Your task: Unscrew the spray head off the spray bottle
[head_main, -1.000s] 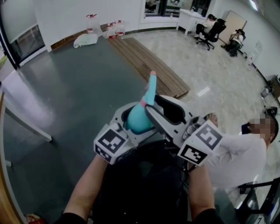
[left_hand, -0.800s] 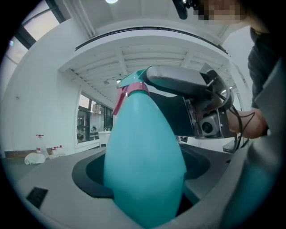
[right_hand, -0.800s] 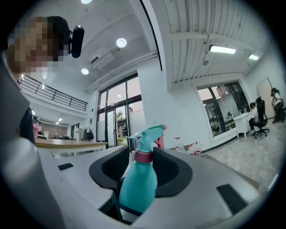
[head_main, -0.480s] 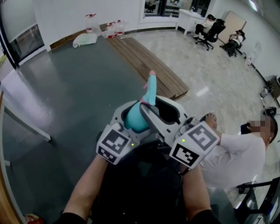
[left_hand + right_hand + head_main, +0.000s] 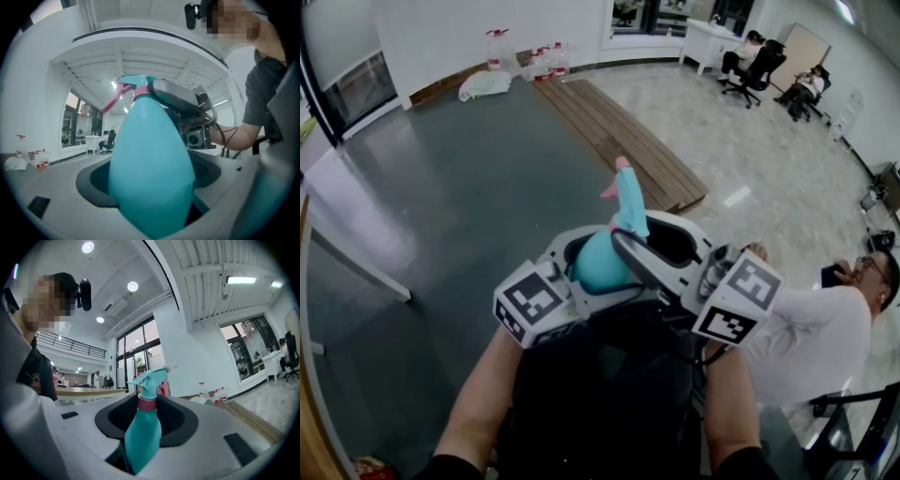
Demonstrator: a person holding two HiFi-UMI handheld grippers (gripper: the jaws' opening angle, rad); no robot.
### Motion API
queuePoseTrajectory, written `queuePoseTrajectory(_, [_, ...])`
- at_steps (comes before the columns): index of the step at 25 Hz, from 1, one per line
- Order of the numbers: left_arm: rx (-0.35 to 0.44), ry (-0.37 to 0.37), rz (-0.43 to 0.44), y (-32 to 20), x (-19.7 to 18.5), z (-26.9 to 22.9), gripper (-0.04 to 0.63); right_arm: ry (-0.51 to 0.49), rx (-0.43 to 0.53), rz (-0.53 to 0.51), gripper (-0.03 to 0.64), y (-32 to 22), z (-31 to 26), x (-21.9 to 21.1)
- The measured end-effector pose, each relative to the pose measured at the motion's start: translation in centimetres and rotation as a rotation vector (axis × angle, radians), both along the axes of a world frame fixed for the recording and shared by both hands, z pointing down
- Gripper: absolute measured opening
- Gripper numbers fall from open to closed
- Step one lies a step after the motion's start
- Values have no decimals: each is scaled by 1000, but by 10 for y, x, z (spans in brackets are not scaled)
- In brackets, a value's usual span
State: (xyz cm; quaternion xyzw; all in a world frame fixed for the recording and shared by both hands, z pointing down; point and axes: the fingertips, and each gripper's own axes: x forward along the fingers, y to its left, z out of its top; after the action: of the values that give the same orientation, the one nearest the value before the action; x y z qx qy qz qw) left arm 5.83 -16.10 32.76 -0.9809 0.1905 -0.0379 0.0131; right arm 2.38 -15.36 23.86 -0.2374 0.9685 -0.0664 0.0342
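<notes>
A teal spray bottle (image 5: 602, 261) is held up in front of the person, tilted away, with its teal spray head (image 5: 628, 195) and pink trigger uppermost. My left gripper (image 5: 586, 255) is shut on the bottle's fat body (image 5: 152, 178), which fills the gap between its jaws. My right gripper (image 5: 624, 240) reaches in from the right at the neck. In the right gripper view the pink collar (image 5: 146, 403) under the spray head (image 5: 151, 379) sits between the black pads of the right gripper (image 5: 146, 414), whose jaws are closing around it.
Below lies a dark grey floor with long wooden planks (image 5: 619, 131). A person in white (image 5: 811, 337) sits close at the right. Water bottles (image 5: 544, 61) and a white bag (image 5: 485, 86) stand by the far wall. A white table leg (image 5: 356, 267) is at left.
Both grippers and the bottle have shifted slightly, and the spray head now stands a bit higher. The right gripper's marker cube has swung out to the right after dipping inward.
</notes>
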Motion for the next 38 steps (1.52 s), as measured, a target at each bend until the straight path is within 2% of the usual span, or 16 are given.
queuePoseTrajectory(4, [-13,-2,96,10,-8,6,437,-33,6,-83,133,6,-2,-4])
queuePoseTrajectory(7, [-15,0,101,11,-11,7,437,-42,9,-93,133,6,-4,-3])
queuePoseTrajectory(15, [-17,-88,-47,-8,-11,17,437,-64,75,23,133,-7,-28,12])
queuePoseTrajectory(29, [-23,-188,-207,-39,-24,38,436,-161,150,124,135,-28,-71,33])
queuePoseTrajectory(38, [-48,-250,-292,-57,-35,54,437,-186,205,182,135,-34,-94,43])
